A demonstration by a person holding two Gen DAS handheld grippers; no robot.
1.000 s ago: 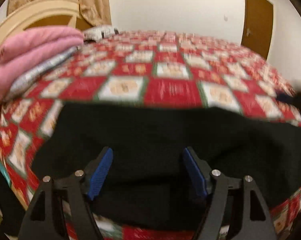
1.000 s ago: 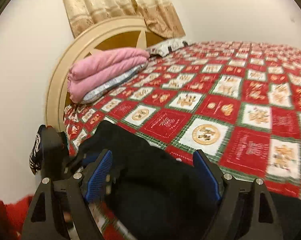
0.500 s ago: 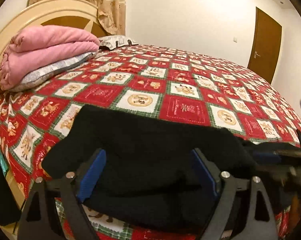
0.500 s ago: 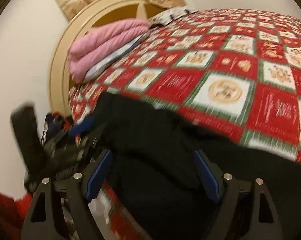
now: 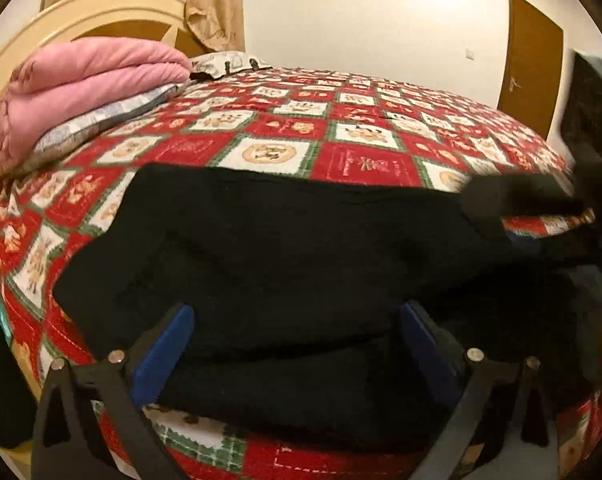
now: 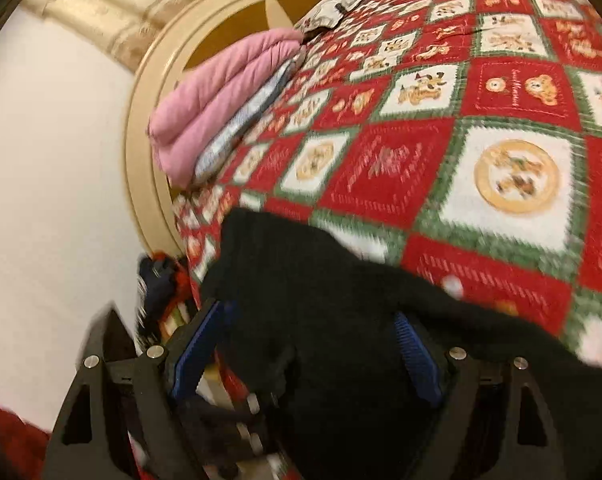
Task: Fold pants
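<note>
Where patchwork quilt [image 5: 365,160] puckers, soft black pants [image 5: 301,248], squarely folded.

I see plain white walls [image 5: 361,20], a brown wooden door [image 5: 531,56] at far right, beige patterned curtains [image 5: 217,4], a cream round headboard [image 5: 113,12], a bed with red-green patchwork cover [image 5: 341,128], a folded pink blanket [image 5: 85,80] near the headboard

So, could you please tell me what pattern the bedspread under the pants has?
The bedspread has a red, white and green patchwork check; clearest in the left wrist view.

Pants [image 5: 285,248] lie on the bed's [image 5: 365,120] near edge, blanket [image 5: 81,80] far left.
</note>
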